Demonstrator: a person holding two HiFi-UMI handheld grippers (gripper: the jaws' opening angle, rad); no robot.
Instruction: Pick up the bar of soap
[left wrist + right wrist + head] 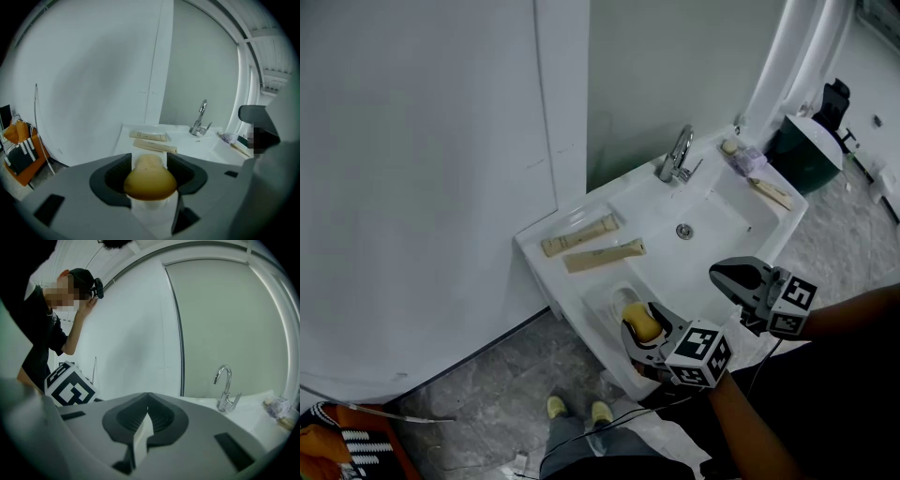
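- White ceramic washbasin point(722, 211) fills the middle of the head view. It is fixed to a pale wall, over a grey stone-patterned floor.
- Left gripper point(637, 323), grey with a black-and-white marker cube, reaches over the near left corner of the basin. Its jaws are clamped on the yellow soap, one dark ribbed pad against each side.
- Judging from that hold, the grasp is made and the lift comes next. That calls for a straight rise with steady pressure, since soap is probably slick and could squirt out of the pads. No view settles whether the bar has already left the surface.
- Right gripper point(720, 274) hangs just to the right, above the basin's front edge. Its jaws are pressed together with nothing between them.
- Two beige tubes point(591, 246) lie side by side on the basin's left ledge. They carry print that is too small to read.
- Chrome tap point(677, 157) stands at the back of the basin.
- Bar of soap point(150, 182), rounded and yellow, sits between the left jaws above a moulded soap recess point(605, 302). No stamp or brand shows on it. The marker cubes carry only square patterns, no words.
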